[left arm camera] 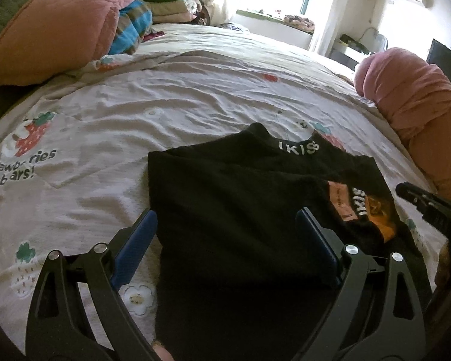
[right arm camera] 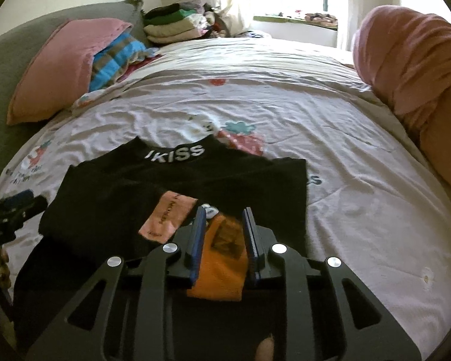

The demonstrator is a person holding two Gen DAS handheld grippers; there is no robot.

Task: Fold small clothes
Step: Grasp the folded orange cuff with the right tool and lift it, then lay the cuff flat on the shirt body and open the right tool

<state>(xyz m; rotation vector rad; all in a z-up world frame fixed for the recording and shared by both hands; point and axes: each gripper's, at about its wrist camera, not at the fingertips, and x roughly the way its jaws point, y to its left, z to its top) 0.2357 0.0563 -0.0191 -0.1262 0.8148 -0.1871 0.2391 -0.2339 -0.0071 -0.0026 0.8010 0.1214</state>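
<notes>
A small black garment [left arm camera: 225,180] with white lettering on its band lies on the strawberry-print bedsheet [left arm camera: 120,126]. It is folded over, with a pink label [right arm camera: 168,213] and an orange patch [right arm camera: 222,270] showing near its front edge. My left gripper [left arm camera: 227,237] stands wide open over the garment's near left part, with black cloth lying between its blue pads [left arm camera: 138,240]. My right gripper [right arm camera: 224,234] is open a little, straddling the orange patch, and its pads do not seem to press on it. Each gripper shows in the other's view: the right gripper [left arm camera: 421,201] and the left gripper [right arm camera: 15,207].
A pink pillow [right arm camera: 66,66] and a blue striped cloth [right arm camera: 114,57] lie at the far left against a green headboard [right arm camera: 15,54]. Folded clothes [right arm camera: 171,24] are stacked at the far end. A rolled pink blanket [right arm camera: 421,69] lies along the right edge. Bare sheet stretches beyond the garment.
</notes>
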